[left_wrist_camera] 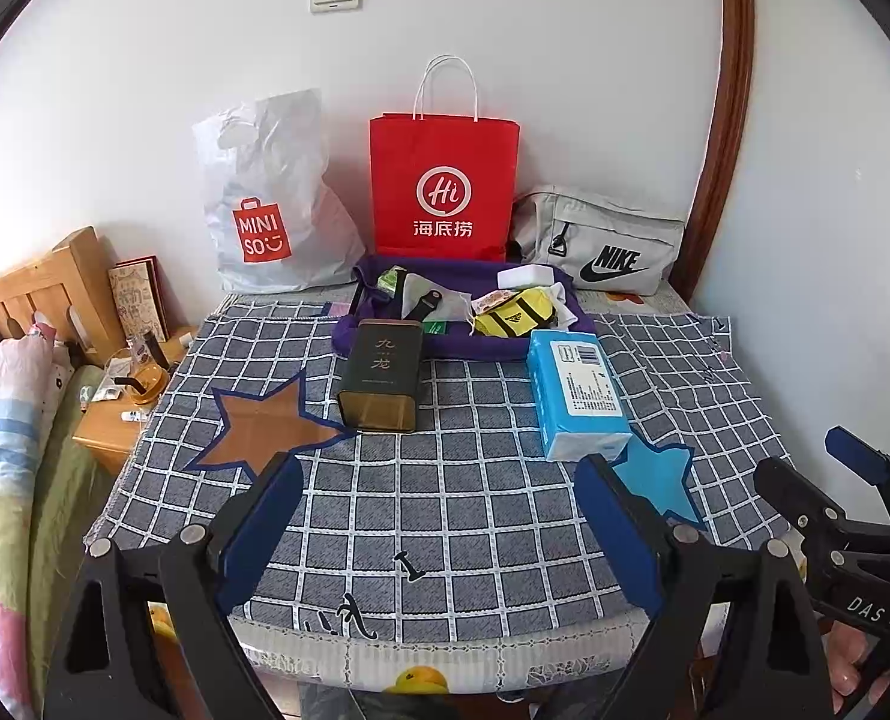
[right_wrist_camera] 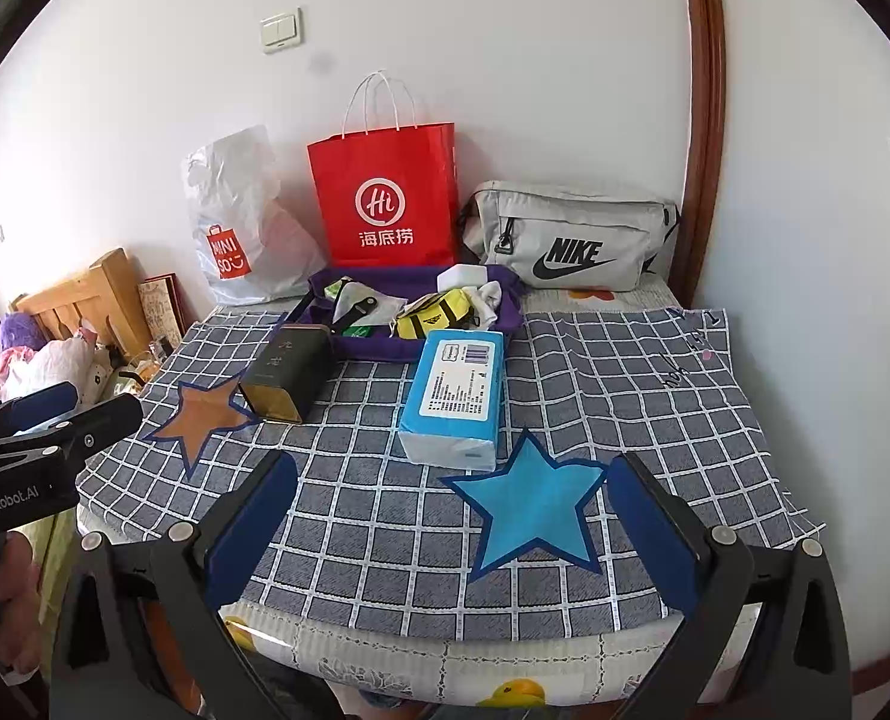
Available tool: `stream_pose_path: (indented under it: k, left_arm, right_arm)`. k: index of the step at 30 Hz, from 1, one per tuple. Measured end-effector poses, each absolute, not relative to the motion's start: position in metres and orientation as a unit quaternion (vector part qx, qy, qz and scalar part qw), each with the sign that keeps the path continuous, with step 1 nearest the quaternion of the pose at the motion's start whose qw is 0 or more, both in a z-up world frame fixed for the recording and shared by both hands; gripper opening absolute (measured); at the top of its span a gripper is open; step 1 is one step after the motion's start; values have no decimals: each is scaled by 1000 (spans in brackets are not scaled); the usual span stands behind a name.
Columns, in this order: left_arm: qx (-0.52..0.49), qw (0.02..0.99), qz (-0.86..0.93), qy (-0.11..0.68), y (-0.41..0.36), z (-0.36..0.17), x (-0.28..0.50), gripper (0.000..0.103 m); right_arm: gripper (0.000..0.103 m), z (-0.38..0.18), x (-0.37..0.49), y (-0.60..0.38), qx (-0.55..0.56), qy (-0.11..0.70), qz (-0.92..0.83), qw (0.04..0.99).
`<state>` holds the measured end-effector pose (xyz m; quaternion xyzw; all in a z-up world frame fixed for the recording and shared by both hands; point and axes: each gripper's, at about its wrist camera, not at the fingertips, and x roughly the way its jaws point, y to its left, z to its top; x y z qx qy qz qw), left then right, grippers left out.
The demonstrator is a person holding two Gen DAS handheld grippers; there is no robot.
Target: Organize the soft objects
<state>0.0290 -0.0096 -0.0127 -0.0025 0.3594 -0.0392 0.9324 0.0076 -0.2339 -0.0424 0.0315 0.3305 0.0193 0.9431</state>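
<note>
Blue tissue pack [right_wrist_camera: 454,396] lies flat on the checked cloth [left_wrist_camera: 445,510], label up, near the middle of the bed, just behind the blue star patch [right_wrist_camera: 532,510]. Left of it a dark tin [left_wrist_camera: 381,375] lies on its side, its near end touching the brown star patch [left_wrist_camera: 264,426]. Behind both sits a purple tray [left_wrist_camera: 384,345] holding a yellow pouch [left_wrist_camera: 514,318], a white block and small packets I can't identify. Along the wall, left to right: white Miniso bag [left_wrist_camera: 264,204], red paper bag [left_wrist_camera: 443,186], grey Nike pouch [left_wrist_camera: 601,246]. I see my left claw [left_wrist_camera: 438,531] spread wide with nothing between the pads, hanging over the near edge of the cloth. Right claw [right_wrist_camera: 454,531] is likewise spread wide and empty, with the blue star between its fingers in view. Neither touches the tissue pack. A wooden nightstand [left_wrist_camera: 108,432] stands left of the bed.
</note>
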Motion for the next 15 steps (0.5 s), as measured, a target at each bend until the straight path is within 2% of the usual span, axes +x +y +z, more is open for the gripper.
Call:
stream_pose_path:
  k: [15]
  left_arm:
    - [0, 930, -42, 365, -12, -16, 27, 92]
  right_arm:
    - [102, -45, 0, -230, 29, 332, 21, 943]
